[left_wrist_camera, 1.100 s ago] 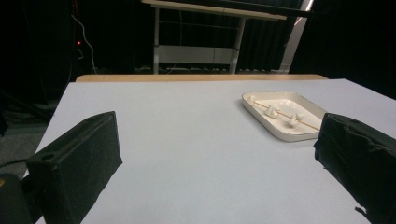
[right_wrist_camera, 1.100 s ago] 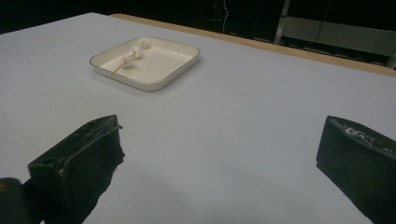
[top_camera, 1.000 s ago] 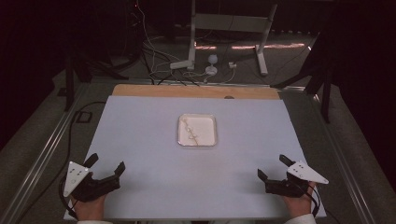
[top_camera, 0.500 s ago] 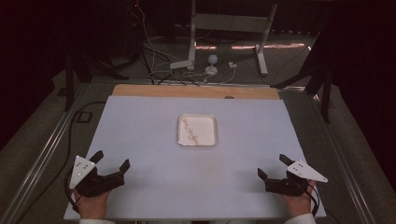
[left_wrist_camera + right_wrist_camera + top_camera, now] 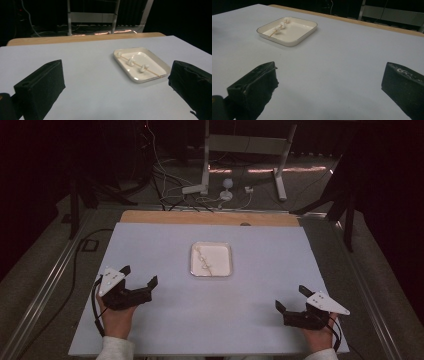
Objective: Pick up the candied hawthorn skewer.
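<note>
Two black handheld two-jaw grippers sit low over a pale lavender-white table sheet, one at each near corner. Left gripper with grey three-cornered plate on top, held by the left hand in a white sleeve, jaws spread wide, nothing between them; it's angled toward the middle of the table. Right gripper, also with grey plate, held by the right hand, jaws spread wide too, empty, pointing up-left. Both well apart from each other and from the small square cream-white shallow tray with rounded corners, which sits near table centre, slightly toward the far side. In the tray, a thin wooden skewer with small white lumps threaded on it, lying along the tray's left half, touching the tray floor. Left gripper view: own jaws wide at both lower corners, tray between them and farther off, to the right of centre, skewer lying diagonally with three white lumps showing. Right gripper view: own jaws wide, tray at upper left, far from the jaws, skewer along its left side. Light wooden tabletop edge shows as a strip beyond the sheet's far side. Behind the table: dark floor, cables, a grey metal stand frame. What the lumps are made of is unclear.
</note>
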Motion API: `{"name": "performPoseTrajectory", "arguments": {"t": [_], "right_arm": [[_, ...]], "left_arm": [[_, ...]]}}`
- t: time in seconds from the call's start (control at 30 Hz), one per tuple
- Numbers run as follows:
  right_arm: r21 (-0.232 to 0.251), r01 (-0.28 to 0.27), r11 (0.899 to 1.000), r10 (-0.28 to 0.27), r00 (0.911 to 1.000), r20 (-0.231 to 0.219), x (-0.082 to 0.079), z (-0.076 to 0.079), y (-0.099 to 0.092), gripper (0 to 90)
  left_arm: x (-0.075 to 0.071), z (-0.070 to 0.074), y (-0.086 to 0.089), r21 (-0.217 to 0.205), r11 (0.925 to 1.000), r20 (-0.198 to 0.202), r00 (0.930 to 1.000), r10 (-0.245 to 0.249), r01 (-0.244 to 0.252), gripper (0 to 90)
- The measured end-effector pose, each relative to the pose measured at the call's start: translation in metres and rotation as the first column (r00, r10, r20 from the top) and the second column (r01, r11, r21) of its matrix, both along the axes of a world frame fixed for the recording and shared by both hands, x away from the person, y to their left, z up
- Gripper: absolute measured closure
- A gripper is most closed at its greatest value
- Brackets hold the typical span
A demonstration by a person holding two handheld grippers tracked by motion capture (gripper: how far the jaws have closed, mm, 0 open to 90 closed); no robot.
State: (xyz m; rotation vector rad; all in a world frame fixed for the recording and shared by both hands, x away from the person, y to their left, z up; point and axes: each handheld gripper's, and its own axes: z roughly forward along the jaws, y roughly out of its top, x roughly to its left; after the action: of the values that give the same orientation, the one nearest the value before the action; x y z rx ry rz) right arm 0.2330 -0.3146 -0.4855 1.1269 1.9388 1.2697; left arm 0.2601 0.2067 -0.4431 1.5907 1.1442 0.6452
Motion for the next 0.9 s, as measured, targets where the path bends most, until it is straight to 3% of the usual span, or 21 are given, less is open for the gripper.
{"name": "performPoseTrajectory", "arguments": {"t": [0.33,0.4,0.9], "right_arm": [[-0.004,-0.002,1.0,0.002,1.0,-0.001,0.0,0.0,0.0,0.0],[-0.007,-0.003,1.0,0.003,1.0,-0.001,0.001,-0.001,0.0,0.0],[-0.016,-0.008,1.0,0.008,0.9999,-0.007,0.001,-0.001,0.001,0.0]], "left_arm": [[0.037,0.003,-0.037,0.004,0.9996,-0.021,0.9993,-0.029,0.029,0.9],[0.047,0.0,-0.047,0.022,0.999,-0.035,0.9987,-0.038,0.039,0.9],[0.084,-0.012,-0.093,0.044,0.9974,-0.105,0.9932,-0.051,0.056,0.9]]}}
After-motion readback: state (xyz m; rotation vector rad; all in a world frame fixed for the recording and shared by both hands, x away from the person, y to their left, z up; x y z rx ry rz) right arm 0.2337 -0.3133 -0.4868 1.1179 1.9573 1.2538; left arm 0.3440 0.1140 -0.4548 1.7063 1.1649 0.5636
